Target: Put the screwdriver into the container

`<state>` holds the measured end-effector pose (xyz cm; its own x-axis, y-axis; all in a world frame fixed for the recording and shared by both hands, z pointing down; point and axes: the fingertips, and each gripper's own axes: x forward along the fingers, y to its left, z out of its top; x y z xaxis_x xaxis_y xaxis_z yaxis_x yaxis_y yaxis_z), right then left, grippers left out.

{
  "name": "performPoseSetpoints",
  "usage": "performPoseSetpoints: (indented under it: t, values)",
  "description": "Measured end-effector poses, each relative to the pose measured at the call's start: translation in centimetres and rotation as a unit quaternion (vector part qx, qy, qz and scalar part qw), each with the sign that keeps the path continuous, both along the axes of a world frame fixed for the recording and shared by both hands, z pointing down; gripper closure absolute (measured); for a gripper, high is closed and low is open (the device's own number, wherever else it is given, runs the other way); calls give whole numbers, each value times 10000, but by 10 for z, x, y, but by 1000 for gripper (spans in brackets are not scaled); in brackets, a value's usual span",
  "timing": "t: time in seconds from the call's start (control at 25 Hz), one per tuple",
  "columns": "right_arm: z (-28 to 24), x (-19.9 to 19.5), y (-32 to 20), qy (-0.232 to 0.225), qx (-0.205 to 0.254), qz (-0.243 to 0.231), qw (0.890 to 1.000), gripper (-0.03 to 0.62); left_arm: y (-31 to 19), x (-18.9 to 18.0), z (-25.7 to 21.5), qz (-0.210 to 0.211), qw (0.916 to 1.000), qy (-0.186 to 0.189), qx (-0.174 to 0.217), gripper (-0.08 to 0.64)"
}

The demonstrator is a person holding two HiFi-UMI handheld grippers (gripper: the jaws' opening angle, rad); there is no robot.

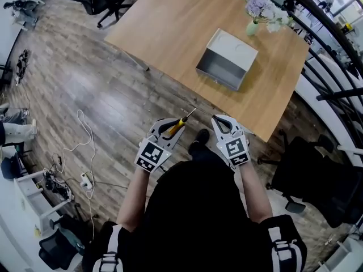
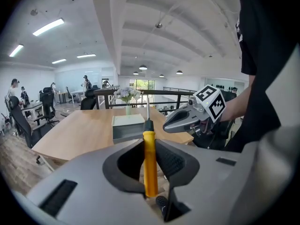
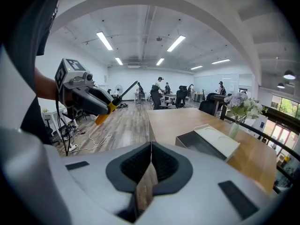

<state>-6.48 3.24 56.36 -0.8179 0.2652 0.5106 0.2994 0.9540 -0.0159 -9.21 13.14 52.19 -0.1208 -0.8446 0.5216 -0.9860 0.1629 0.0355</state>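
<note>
Left gripper fingers clamped on screwdriver by its yellow handle, held above floor, short of bench near edge. Right gripper fingers pressed together, empty. Container on bench, toward near edge.

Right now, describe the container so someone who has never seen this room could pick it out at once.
Find the large wooden table ahead of the person. The container sits on it, nearer the person than the vase of pale flowers. It is the only box there: grey, rectangular and open.
</note>
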Motion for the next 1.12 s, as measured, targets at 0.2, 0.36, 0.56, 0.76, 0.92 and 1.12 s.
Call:
performPoseSetpoints:
  t: [0.2, 0.36, 0.56, 0.76, 0.92, 1.12]
  values:
    - [-1, -23, -25, -53, -211, 118, 9997, 568, -28, -22, -10, -76, 9998, -62, 188, 474]
    - [-12, -43, -33, -216, -170, 12, 9996, 568, -37, -39, -18, -155, 9995, -169, 196, 474]
    - [-11, -60, -50, -295, -156, 16, 9994, 568, -45, -56, -23, -195, 9992, -322, 94, 474]
    - [-11, -63, -58, -300, -165, 52, 9994, 568, -54, -63, -24, -155, 9992, -371, 19, 474]
    - [-6, -46, -71, -263, -217, 272, 9990, 568, -67, -59, -19, 22, 9993, -368, -104, 474]
    - [-1, -32, -84, -242, -304, 725, 9966, 568, -82, -66, -28, 296, 9990, -339, -55, 474]
